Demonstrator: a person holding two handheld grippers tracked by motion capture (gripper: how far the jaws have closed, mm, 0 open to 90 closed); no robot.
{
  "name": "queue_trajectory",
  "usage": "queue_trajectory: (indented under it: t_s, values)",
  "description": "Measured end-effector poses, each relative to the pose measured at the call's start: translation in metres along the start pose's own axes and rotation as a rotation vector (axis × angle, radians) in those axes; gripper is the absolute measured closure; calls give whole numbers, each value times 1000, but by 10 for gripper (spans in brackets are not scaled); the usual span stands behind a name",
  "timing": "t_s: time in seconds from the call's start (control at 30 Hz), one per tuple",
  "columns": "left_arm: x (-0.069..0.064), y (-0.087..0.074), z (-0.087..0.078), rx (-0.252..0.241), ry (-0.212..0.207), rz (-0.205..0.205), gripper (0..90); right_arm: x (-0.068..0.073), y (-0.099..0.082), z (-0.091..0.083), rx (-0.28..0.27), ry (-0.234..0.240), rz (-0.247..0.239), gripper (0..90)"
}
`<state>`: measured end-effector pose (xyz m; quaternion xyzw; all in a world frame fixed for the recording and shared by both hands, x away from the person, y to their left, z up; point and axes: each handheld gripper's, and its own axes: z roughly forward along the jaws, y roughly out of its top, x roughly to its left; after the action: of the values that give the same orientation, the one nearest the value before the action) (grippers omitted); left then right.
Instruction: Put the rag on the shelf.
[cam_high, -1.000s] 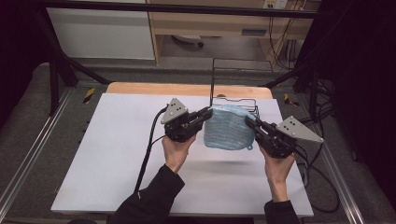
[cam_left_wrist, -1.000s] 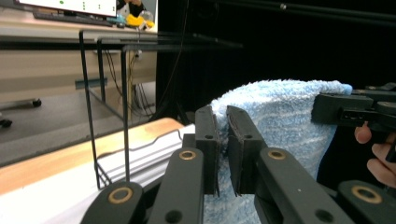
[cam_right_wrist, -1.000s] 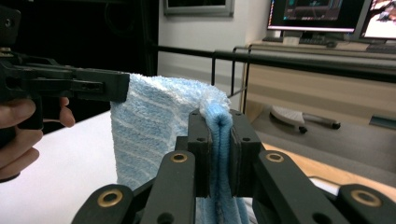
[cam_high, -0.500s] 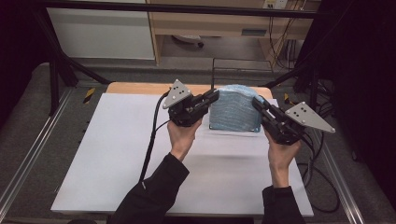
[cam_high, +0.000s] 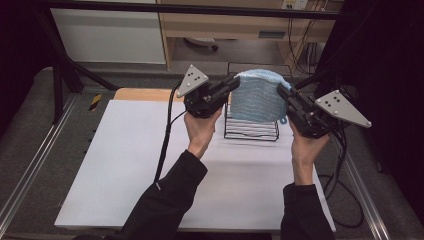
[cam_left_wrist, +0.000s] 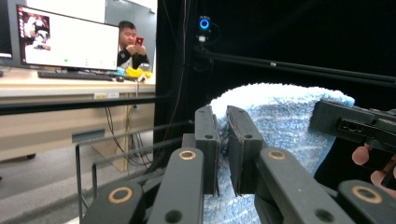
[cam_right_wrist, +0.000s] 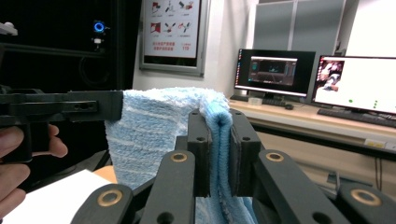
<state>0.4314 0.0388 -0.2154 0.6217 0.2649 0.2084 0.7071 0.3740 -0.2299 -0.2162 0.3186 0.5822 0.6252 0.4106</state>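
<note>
Above the black wire rack (cam_high: 251, 127) at upper centre, the left gripper (cam_high: 227, 89) and right gripper (cam_high: 285, 95) each pinch an upper edge of the blue towel (cam_high: 258, 97), which could snag the wires or slip free.

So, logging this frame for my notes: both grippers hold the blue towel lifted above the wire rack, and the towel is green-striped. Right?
Not quite: the towel is light blue, as the high view shows. The rest stands: the left gripper and right gripper hold it lifted above the wire rack.
</note>
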Motion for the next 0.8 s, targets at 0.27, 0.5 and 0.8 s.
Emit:
queue_trajectory:
  t_s: [0.27,0.5,0.8]
  values:
    - [4,21,13,-26,13,26,833,-10,18,11,-39,-10,2,818]
    - [10,36,23,-43,21,16,833,-18,33,22,-53,-12,-8,818]
    - [16,54,33,-70,40,19,833,-28,50,39,-62,-11,-26,818]
